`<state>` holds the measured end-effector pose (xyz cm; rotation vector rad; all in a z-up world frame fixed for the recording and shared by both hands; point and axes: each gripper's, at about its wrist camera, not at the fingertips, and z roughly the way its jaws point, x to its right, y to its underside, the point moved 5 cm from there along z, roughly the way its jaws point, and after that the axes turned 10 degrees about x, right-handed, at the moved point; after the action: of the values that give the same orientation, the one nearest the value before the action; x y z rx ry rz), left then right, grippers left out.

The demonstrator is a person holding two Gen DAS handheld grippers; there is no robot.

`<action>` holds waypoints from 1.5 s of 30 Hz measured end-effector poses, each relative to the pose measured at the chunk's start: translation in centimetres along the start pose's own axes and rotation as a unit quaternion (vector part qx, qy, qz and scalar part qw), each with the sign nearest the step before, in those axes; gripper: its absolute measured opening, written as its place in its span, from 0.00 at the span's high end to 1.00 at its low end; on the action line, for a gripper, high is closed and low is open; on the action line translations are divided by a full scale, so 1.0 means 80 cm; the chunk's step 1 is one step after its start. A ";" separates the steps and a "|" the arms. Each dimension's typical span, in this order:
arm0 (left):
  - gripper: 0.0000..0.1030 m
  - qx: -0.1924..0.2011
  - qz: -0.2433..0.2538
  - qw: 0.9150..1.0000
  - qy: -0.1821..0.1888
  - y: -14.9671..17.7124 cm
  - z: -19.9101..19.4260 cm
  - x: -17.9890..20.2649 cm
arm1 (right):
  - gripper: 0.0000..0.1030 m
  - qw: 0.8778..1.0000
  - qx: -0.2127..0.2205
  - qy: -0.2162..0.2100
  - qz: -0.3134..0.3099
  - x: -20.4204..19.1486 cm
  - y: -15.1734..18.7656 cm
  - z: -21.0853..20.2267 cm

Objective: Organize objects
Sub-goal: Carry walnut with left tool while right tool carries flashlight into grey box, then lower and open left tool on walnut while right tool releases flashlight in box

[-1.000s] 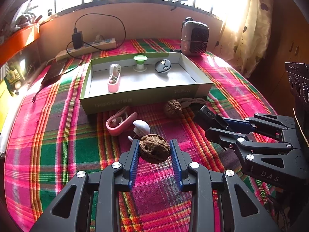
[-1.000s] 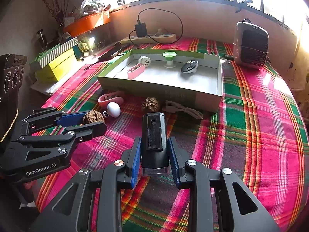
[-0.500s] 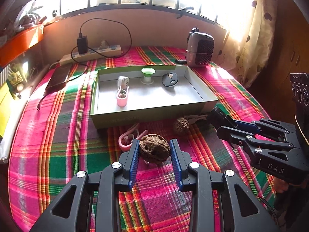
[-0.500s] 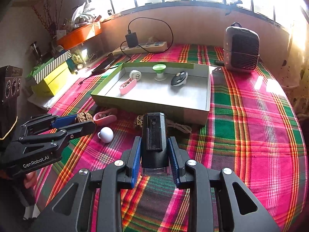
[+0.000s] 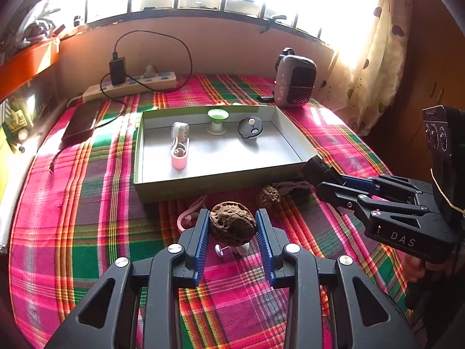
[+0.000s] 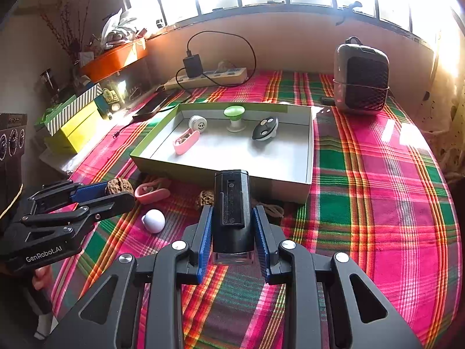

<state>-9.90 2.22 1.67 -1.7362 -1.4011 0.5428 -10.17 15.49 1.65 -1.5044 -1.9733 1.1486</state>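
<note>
Already boxed: pink clip [image 5: 179,157], green spool [image 5: 217,120] and dark fob [image 5: 250,128] lie in the box [image 5: 186,189].
Left gripper [image 5: 232,225]: clamped on a walnut [image 5: 232,223], above the cloth.
Right gripper [image 6: 232,232]: clamped on a black device [image 6: 231,203].
Left out: second walnut [image 5: 269,197], white earbud [image 6: 154,221], pink hook [image 6: 152,193], cord [image 5: 293,185], all before the box.

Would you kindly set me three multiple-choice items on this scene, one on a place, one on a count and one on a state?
1. Where is the second walnut?
A. inside the box
B. on the cloth in front of the box
C. on the power strip

2. How many items lie in the green box?
A. two
B. four
C. six

3. What is the right hand-held gripper doing?
A. shut on the black device
B. open and empty
C. shut on a walnut

Answers: 1 B, it rests on the plaid cloth below the box's near wall. 2 B, pink clip, white disc, green spool and dark fob. 3 A, both pads press the device's sides.
</note>
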 end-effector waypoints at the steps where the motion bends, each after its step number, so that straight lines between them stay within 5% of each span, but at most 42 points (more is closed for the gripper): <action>1: 0.72 0.001 0.000 1.000 0.000 -0.003 0.001 0.000 | 0.72 1.000 0.000 0.001 0.000 0.001 -0.003 0.001; 24: 0.72 -0.017 0.007 1.000 -0.008 -0.062 0.087 -0.020 | 0.72 0.994 -0.027 0.105 0.014 0.052 -0.067 0.070; 45: 0.71 -0.047 0.024 0.998 -0.023 -0.081 0.164 -0.028 | 0.72 0.989 -0.069 0.126 0.027 0.072 -0.077 0.139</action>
<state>-24.26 4.63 -0.97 -1.8456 -1.4408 0.5537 -23.90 16.30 -0.76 -1.6912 -1.8816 0.8098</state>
